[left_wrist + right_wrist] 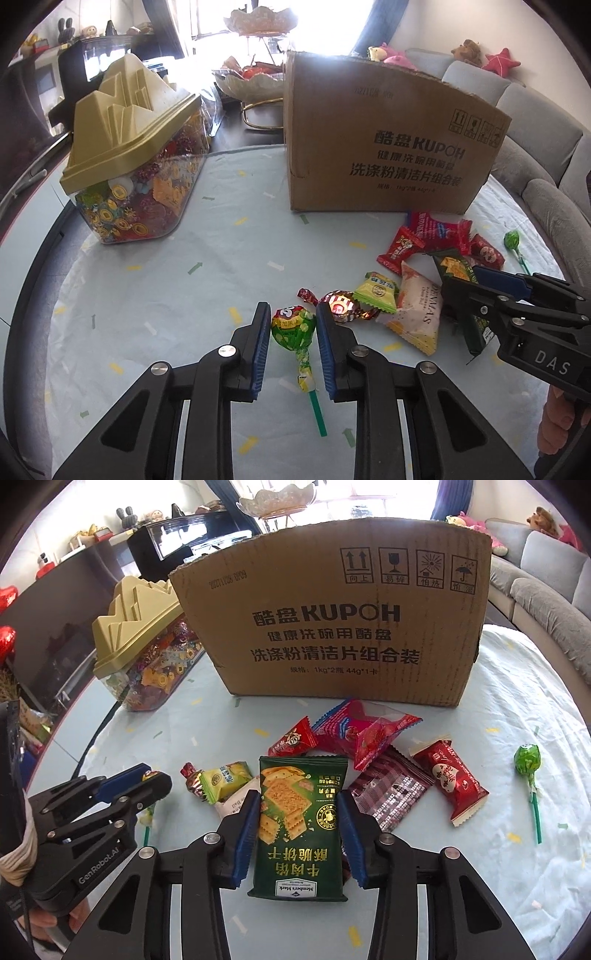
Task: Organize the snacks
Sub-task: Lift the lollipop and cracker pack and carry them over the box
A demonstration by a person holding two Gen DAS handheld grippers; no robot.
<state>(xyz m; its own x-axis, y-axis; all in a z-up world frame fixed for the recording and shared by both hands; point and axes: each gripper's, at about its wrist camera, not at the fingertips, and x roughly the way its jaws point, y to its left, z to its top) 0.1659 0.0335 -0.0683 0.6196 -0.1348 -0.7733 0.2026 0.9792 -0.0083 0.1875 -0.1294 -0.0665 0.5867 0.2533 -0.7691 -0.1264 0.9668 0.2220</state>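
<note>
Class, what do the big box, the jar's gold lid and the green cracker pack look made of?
Box: brown corrugated cardboard, matte; fluted top edge shows.
Lid: probably moulded plastic, dull gold, crisp ridges.
Cracker pack: likely plastic film, glossy, printed, crimped ends.

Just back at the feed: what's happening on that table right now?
A person is sorting snacks with two handheld grippers. The left gripper has closed on a green lollipop; the right gripper brackets a green cracker packet. Other sweets lie loose before the cardboard box; the candy jar stands left.
</note>
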